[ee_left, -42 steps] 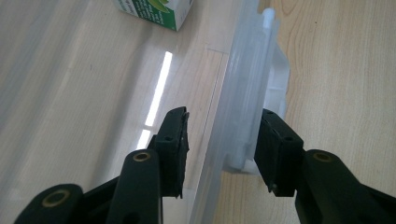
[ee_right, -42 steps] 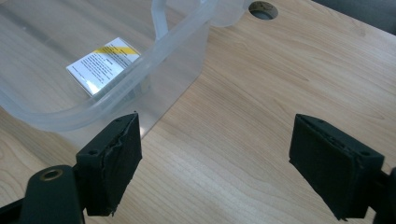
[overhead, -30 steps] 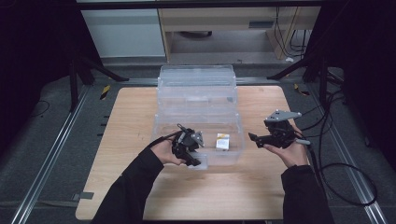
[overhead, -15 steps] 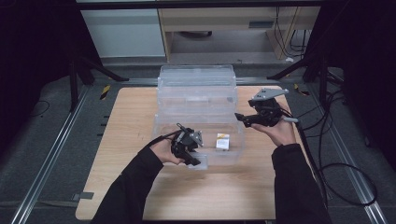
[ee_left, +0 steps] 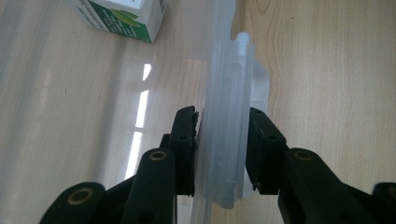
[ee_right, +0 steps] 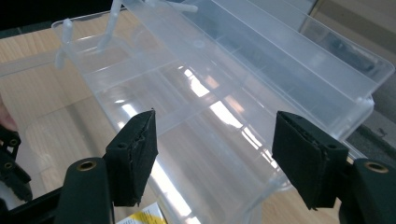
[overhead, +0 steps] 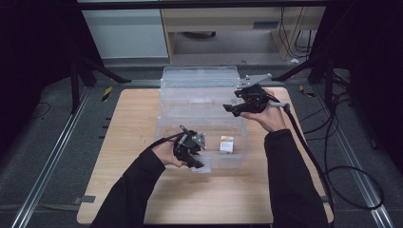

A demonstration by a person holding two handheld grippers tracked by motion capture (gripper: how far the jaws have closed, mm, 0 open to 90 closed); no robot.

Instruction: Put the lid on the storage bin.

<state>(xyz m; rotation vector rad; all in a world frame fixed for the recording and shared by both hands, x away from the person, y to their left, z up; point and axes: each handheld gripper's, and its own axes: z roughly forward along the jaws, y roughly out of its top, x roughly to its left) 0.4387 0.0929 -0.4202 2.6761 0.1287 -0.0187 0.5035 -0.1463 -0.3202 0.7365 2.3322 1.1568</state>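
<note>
1 clear box [overhead: 202, 128], 1 small carton [overhead: 227, 143] inside, left claw [ee_left: 219, 149] clamped on box wall, right claw [ee_right: 215, 158] spread wide

Lab-style recording bay: floor rails [overhead: 57, 142], black stands [overhead: 76, 71], trailing cables [overhead: 342, 156].

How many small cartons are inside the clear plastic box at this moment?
1. A single small carton lies on the floor of the clear plastic box, near its right end, to the right of the left gripper. The raised lid might hide others.
</note>
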